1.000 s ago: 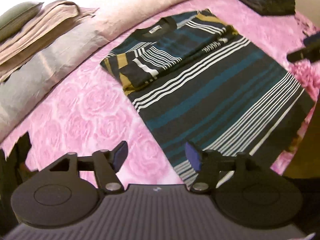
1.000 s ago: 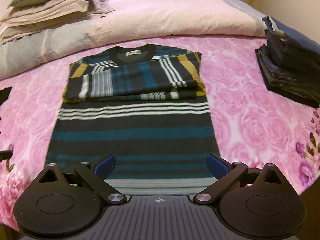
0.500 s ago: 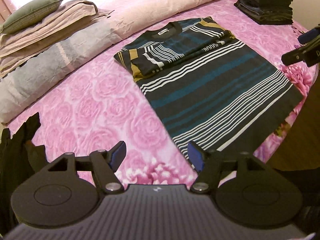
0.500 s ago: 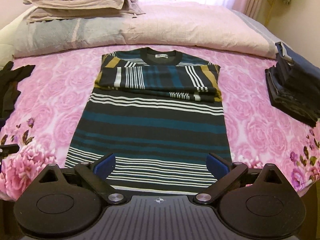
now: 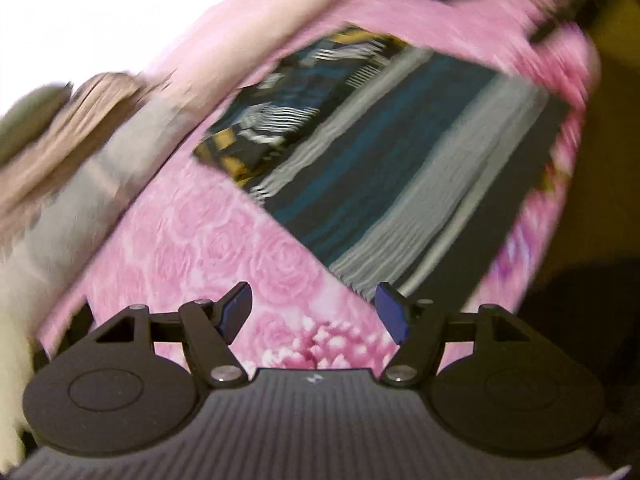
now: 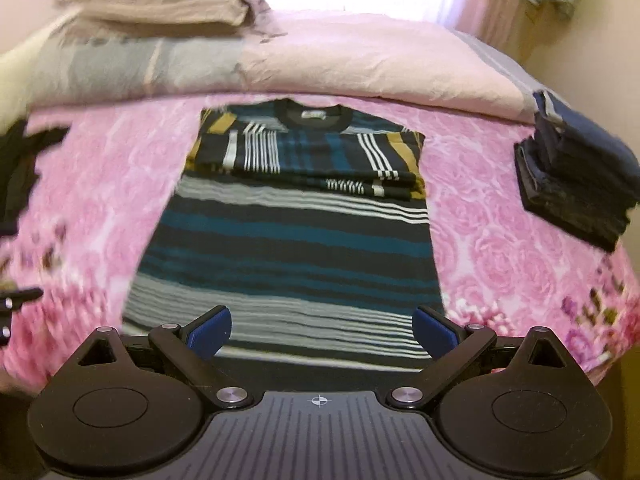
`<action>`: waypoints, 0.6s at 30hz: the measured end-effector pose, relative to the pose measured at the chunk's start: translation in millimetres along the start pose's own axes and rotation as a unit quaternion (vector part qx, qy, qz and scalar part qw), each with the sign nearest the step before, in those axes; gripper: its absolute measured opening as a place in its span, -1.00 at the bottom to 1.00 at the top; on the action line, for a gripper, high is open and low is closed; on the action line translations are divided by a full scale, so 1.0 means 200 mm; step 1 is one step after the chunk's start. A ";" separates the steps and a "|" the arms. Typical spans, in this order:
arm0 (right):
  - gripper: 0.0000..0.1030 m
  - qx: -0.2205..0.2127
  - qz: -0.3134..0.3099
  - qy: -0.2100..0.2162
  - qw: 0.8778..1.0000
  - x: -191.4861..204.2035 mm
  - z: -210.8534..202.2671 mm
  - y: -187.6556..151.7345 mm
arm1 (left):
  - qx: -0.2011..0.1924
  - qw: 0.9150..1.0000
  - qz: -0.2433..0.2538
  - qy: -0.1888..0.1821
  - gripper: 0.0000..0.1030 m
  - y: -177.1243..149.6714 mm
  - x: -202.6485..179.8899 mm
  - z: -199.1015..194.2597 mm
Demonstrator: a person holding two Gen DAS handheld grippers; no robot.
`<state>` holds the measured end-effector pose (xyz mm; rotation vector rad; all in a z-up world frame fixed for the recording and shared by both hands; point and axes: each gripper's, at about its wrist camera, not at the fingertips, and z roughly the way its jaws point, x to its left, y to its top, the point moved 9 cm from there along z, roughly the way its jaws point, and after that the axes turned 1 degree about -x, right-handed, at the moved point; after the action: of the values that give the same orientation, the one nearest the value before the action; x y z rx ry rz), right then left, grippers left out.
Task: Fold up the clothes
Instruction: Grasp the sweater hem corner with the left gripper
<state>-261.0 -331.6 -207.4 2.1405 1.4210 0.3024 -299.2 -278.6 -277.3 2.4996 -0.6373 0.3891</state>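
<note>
A dark striped sweater [image 6: 292,240] with teal, white and mustard bands lies flat on the pink rose bedspread [image 6: 492,248], both sleeves folded across the chest. My right gripper [image 6: 322,328] hovers open over the sweater's hem, nothing between its fingers. The left wrist view is blurred and tilted: the sweater [image 5: 400,184] runs diagonally, and my left gripper [image 5: 316,312] is open above the bedspread [image 5: 208,240] just left of the hem corner.
A folded stack of dark clothes [image 6: 576,176] sits at the bed's right edge. A pale rolled duvet [image 6: 320,64] and stacked pillows [image 6: 168,4] lie behind the sweater. Dark garments [image 6: 20,160] lie at the left. The bed's front edge is close below the hem.
Both grippers have pulled back toward the foot of the bed. The left view has tilted sharply and blurred with fast motion. The sweater has not moved.
</note>
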 end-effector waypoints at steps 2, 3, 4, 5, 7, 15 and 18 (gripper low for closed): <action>0.92 0.011 -0.029 0.000 1.000 0.01 0.02 -0.08 | -0.001 0.998 0.059 -0.002 0.24 -0.04 -0.11 0.03; 0.92 0.015 -0.042 0.001 0.999 0.02 0.03 -0.11 | 0.000 0.997 0.079 -0.005 0.22 -0.07 -0.16 0.04; 0.92 0.018 -0.051 0.003 0.999 0.02 0.05 -0.13 | 0.001 0.995 0.097 -0.010 0.21 -0.09 -0.21 0.07; 0.92 0.021 -0.059 0.005 0.998 0.02 0.07 -0.16 | 0.002 0.993 0.116 -0.014 0.16 -0.11 -0.27 0.09; 0.91 0.025 -0.073 0.008 0.997 0.02 0.10 -0.21 | 0.006 0.989 0.143 -0.022 0.09 -0.14 -0.36 0.17; 0.45 0.043 -0.137 0.030 0.989 -0.07 0.42 -0.38 | 0.007 0.979 0.202 -0.022 0.04 -0.13 -0.57 0.55; 0.45 0.054 -0.135 0.043 0.988 -0.14 0.53 -0.43 | 0.013 0.980 0.199 -0.014 0.04 -0.16 -0.53 0.60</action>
<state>-290.4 -365.5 -338.6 2.0054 1.7910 0.2213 -355.2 -283.7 -430.2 2.3975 -1.1565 0.5080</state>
